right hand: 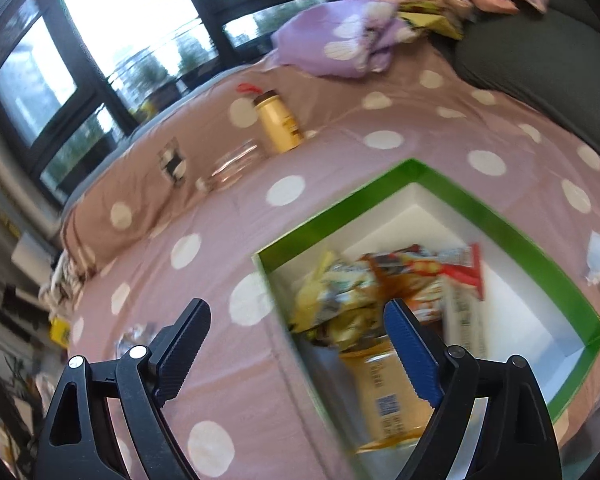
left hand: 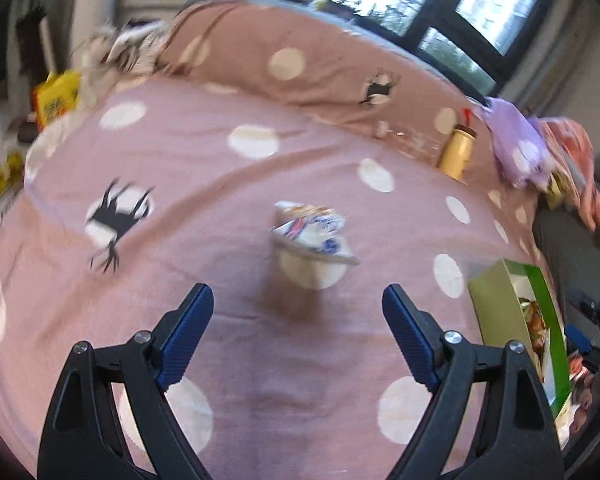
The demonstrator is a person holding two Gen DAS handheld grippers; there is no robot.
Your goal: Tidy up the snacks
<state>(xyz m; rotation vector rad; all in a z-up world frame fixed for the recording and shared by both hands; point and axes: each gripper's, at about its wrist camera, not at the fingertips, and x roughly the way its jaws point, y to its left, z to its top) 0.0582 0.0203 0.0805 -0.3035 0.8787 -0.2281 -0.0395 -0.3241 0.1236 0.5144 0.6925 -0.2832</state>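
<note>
snacks were the concern: a white snack packet [left hand: 314, 240] was seen alone on the dotted pink bedspread [left hand: 180, 184], just ahead of the left tongs [left hand: 298, 300], which were spread wide and held nothing, seemingly lined up for a pickup. the right tongs [right hand: 298, 316] were likewise wide open and empty, poised over the near edge of the green box [right hand: 500, 216], where wrapped snacks [right hand: 380, 280] were already gathered. a yellow bottle [right hand: 278, 122] stood farther off. print on the wrappers was too blurred to be read.
</note>
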